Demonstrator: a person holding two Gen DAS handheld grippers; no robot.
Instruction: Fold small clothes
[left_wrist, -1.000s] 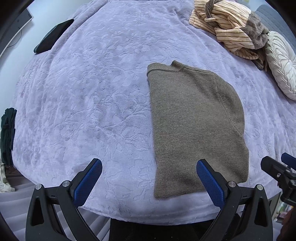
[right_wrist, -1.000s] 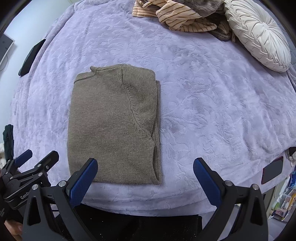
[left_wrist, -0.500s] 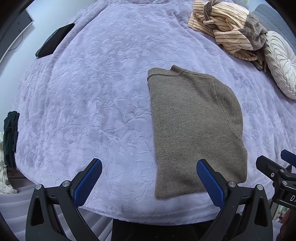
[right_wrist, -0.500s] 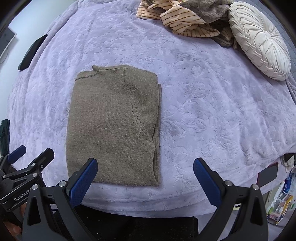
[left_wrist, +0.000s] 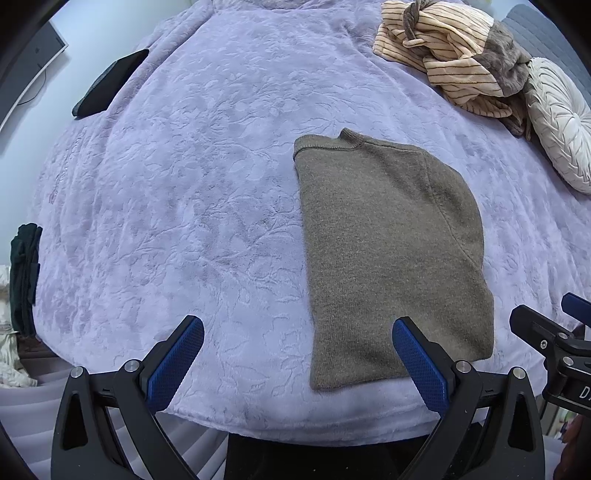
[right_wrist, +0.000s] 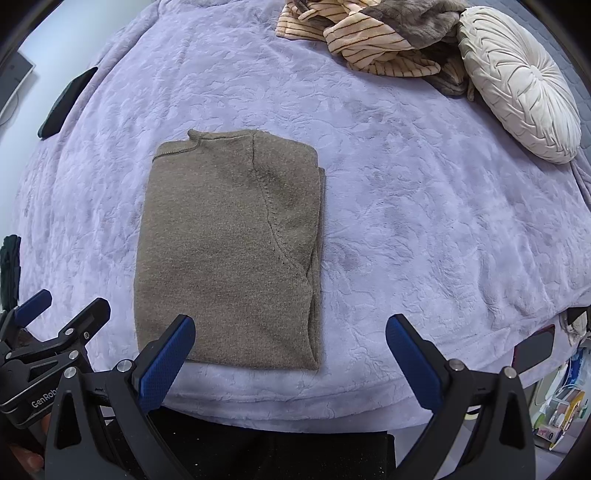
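Folded brown knit sweater (right_wrist: 229, 251) lies flat on the lavender bedspread (right_wrist: 424, 221), near the bed's front edge. Left tool (left_wrist: 295, 350) and right tool (right_wrist: 290, 347) hover at that edge, jaws spread wide, holding nothing. Striped garment pile (right_wrist: 369, 40) and round cream cushion (right_wrist: 517, 81) occupy the far right corner.

Round pleated cushion (left_wrist: 559, 122): right side cut by the left wrist view's edge, whole only in the right wrist view. Dark garment (left_wrist: 24, 277) hanging at the bed's left edge: partly behind the lilac blanket (left_wrist: 184, 192), kind indeterminate; flat dark object (right_wrist: 66, 105) on the far left of the bed, too small to identify. Clutter (right_wrist: 561, 406) beside the bed at lower right: cropped, blurred, unreadable.
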